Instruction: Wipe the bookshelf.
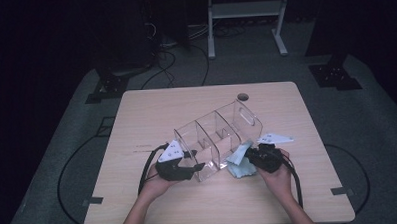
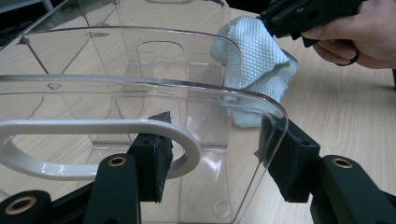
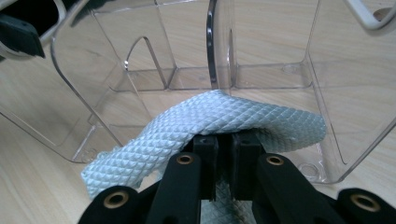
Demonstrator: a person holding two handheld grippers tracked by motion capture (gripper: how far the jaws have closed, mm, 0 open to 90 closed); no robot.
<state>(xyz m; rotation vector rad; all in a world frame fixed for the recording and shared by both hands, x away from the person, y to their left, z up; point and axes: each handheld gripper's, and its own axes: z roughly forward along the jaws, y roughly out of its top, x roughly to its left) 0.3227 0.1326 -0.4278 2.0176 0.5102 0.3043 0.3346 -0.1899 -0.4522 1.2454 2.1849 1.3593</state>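
The left gripper [image 2: 210, 158] clamps the clear organizer's [image 1: 217, 136] end wall; the right gripper [image 3: 224, 154], clamped on the cloth [image 3: 210, 126], faces its open side.

A clear plastic organizer [image 1: 218, 137] lies tipped on its side on the wooden table, its long body running from near-left to far-right in the high view. Clear dividers split it into compartments, and an oval handle cutout pierces the end wall at each end. In the left gripper view the near end wall [image 2: 140, 140] stands up in front, rounded at its top corner. A pale blue cloth [image 1: 240, 162] with a woven diamond texture lies crumpled against the organizer's open side near its near end; in the right gripper view the cloth [image 3: 205, 126] drapes over the compartment's edge
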